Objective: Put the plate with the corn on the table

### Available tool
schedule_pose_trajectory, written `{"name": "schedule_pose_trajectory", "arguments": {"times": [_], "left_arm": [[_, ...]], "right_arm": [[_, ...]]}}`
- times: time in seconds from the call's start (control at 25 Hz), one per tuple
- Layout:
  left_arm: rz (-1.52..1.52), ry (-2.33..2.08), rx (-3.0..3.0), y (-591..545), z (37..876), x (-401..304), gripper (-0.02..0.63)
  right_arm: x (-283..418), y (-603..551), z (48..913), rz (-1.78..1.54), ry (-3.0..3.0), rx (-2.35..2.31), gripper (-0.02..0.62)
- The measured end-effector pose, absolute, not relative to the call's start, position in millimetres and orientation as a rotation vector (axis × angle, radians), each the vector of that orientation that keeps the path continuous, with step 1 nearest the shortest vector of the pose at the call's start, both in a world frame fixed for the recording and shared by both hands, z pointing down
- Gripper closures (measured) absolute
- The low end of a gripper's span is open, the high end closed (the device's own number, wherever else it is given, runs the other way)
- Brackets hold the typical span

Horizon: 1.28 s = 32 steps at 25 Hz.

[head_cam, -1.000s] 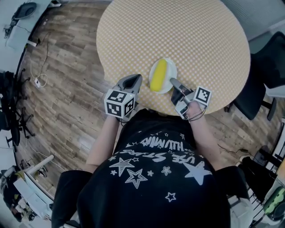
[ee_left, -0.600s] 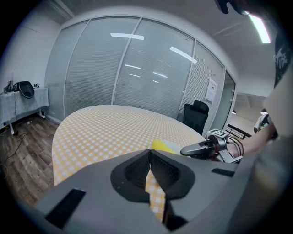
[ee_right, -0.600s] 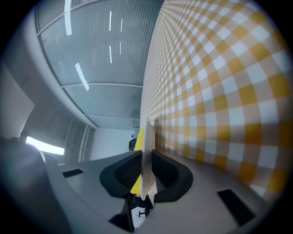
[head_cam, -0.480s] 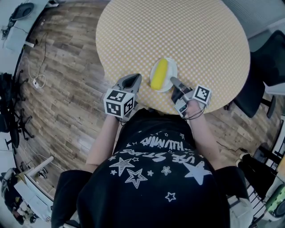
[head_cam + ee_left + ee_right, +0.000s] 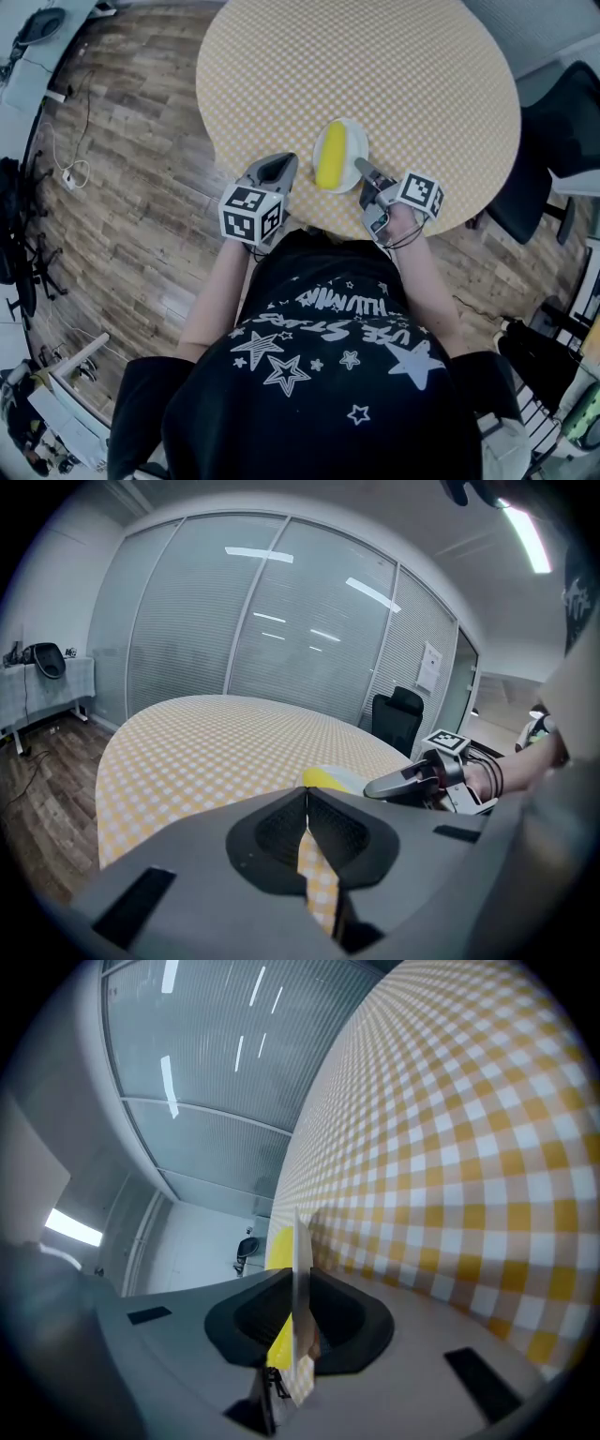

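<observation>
At near edge of worktop [image 5: 375,66]: white plate [image 5: 360,147] carrying corn cob [image 5: 330,157].
Right gripper [image 5: 362,170]: fingers clamped on plate rim.
Left gripper [image 5: 280,169]: fingers closed, empty, just beside plate.

— Which part of the plate [image 5: 357,148] is not visible?
— In the head view its near rim lies under the jaws of the right gripper [image 5: 361,172]. In the left gripper view the left gripper [image 5: 305,801] covers nearly all of it with its own body.
— And the corn [image 5: 277,1246]?
— In the right gripper view the plate stands edge-on, so most of the corn is behind it.
— The table [image 5: 375,66]?
— The top edge of the head view cuts its far side. The dark objects [image 5: 19,244] at the left edge are too small to tell.
</observation>
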<state>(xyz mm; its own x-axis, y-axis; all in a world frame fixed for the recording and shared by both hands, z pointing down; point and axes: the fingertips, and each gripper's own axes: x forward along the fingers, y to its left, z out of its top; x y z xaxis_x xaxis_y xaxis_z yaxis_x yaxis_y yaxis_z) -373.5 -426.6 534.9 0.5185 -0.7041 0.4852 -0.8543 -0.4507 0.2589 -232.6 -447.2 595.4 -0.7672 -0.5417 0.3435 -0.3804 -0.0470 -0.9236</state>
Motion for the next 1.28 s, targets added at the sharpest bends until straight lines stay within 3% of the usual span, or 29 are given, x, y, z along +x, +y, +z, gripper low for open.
{"name": "schedule_pose_trajectory", "arguments": {"times": [0.76,1.28], "left_arm": [[0.409,-1.300,2.302,-438,528,-358,0.597],[0.373,-1.424,2.243,-441,509,-326,0.597]], "right_arm": [[-212,-450,604,-1.836,2.322,-1.281,0.537],[-176,-462,540,-1.488,2.672,-1.163,0.537]]}}
